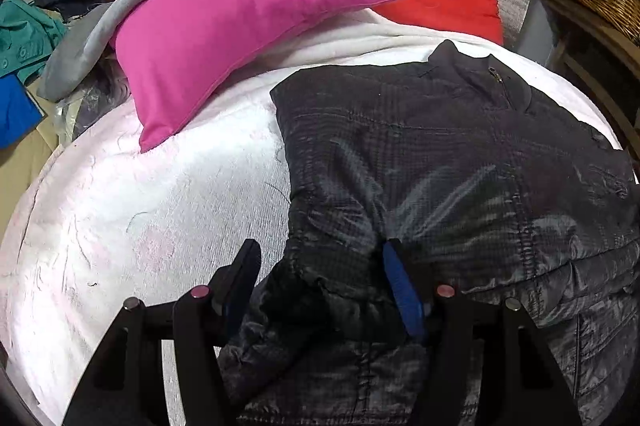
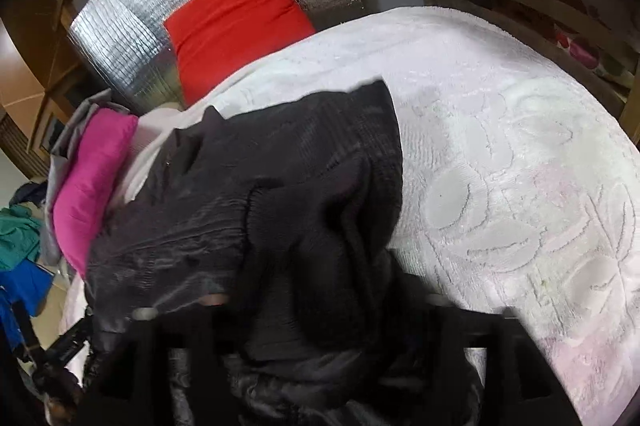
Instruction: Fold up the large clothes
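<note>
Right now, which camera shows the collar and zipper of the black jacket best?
The left wrist view. There the black jacket lies spread on the white blanket, and its collar and zipper are sharp. In the right wrist view the jacket is blurred and bunched; only a dark collar point shows, no zipper.

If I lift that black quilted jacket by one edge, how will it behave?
The black quilted jacket will probably flop and drape, since it already bunches in soft folds near the left tool. Its shiny shell looks slippery, so it may slide. The puffy quilting suggests it is light for its size.
</note>
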Demonstrator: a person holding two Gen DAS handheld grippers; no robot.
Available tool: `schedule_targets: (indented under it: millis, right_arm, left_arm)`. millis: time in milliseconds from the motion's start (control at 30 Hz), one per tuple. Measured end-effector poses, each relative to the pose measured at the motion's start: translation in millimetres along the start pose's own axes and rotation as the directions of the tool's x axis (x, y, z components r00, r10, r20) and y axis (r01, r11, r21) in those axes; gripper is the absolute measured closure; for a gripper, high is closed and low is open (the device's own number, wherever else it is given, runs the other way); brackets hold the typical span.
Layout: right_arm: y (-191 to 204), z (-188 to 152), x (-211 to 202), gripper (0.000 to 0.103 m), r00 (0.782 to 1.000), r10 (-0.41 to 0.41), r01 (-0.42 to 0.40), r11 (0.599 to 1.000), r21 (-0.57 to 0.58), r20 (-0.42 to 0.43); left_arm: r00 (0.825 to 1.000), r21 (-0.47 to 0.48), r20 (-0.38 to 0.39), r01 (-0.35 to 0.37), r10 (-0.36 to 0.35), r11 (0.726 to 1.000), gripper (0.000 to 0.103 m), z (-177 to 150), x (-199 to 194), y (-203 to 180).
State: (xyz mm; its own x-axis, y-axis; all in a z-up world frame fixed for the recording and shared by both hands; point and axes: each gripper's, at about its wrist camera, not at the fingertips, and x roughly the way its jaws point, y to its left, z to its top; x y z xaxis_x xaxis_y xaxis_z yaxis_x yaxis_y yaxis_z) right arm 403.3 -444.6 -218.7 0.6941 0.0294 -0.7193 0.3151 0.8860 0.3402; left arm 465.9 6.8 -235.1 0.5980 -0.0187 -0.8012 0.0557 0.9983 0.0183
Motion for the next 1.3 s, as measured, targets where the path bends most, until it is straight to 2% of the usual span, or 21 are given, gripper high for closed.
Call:
schedule_targets:
  millis: [167,300,400,433,467,500,533,567,700,767,833,1000,1033,1067,1133,1233,1300]
  right_arm:
    - [-2,4,2,0.03,1.0,0.023,-0.023,0.999,0.026,-0.002]
    - [-12,4,22,0.03,0.998,0.036,-0.032,0.996,0.081,-0.049]
    - [-7,0,35,0.029,0.998,0.015,-0.011,0.999,0.053,-0.067]
    - [-4,-1,36,0.033,0.998,0.006,-0.003,0.999,0.038,-0.058]
    - [0,0,34,0.045,0.999,-0.001,0.002,1.0,0.014,-0.048]
    - [4,1,31,0.051,0.999,-0.02,0.02,1.0,-0.006,-0.04]
    - [7,3,26,0.064,0.999,-0.038,0.037,0.999,-0.026,-0.02]
    - [10,5,21,0.068,0.999,-0.044,0.045,0.998,-0.039,0.006]
    - [13,10,3,0.071,0.994,-0.042,0.046,0.998,-0.047,0.096]
    - [10,9,9,0.071,0.995,-0.06,0.064,0.997,-0.047,0.083]
    - [5,4,28,0.071,0.994,-0.103,0.104,0.993,-0.049,0.03]
    - [-7,4,27,0.066,0.998,-0.064,0.064,0.998,-0.001,-0.016]
    - [-8,3,26,0.055,0.998,-0.06,0.061,0.998,0.012,-0.026]
    - [-10,2,28,0.037,0.997,-0.059,0.06,0.998,0.026,-0.04]
    - [-15,-1,26,0.027,0.997,-0.034,0.038,0.997,0.063,-0.068]
    - [-19,-4,16,0.027,0.998,-0.005,0.009,0.997,0.082,-0.06]
    - [-24,-4,12,0.027,0.999,0.035,-0.031,0.993,0.11,-0.042]
  left_arm:
    - [1.0,0.015,0.011,-0.024,0.024,1.0,0.038,-1,-1,-5]
    - [0.999,0.037,0.023,-0.045,0.044,0.998,0.038,-3,-3,-10]
    - [0.999,0.043,0.023,-0.046,0.045,0.998,0.038,-2,-1,-11]
    - [0.999,0.043,0.022,-0.044,0.043,0.998,0.038,-2,0,-10]
    - [0.999,0.043,0.021,-0.043,0.042,0.998,0.038,-2,0,-10]
    - [0.999,0.044,0.022,-0.044,0.043,0.998,0.038,-1,0,-10]
    - [0.999,0.047,0.023,-0.046,0.045,0.998,0.038,-1,1,-10]
    - [0.999,0.051,0.024,-0.048,0.046,0.998,0.038,0,1,-10]
    - [0.999,0.059,0.026,-0.047,0.046,0.997,0.038,0,1,-12]
    - [0.999,0.062,0.029,-0.048,0.046,0.997,0.038,0,1,-12]
    - [0.999,0.065,0.03,-0.044,0.042,0.997,0.038,-1,0,-13]
    - [0.998,0.077,0.032,-0.061,0.059,0.995,0.038,-3,-4,-14]
    - [0.998,0.077,0.031,-0.063,0.061,0.995,0.038,-4,-4,-14]
    - [0.998,0.074,0.028,-0.063,0.061,0.995,0.038,-5,-5,-13]
    - [0.998,0.062,0.02,-0.061,0.059,0.996,0.038,-6,-8,-12]
    - [1.0,0.052,0.011,-0.03,0.03,0.998,0.038,-6,-15,-9]
    - [0.999,0.011,-0.004,0.032,-0.032,0.999,0.038,1,-19,3]
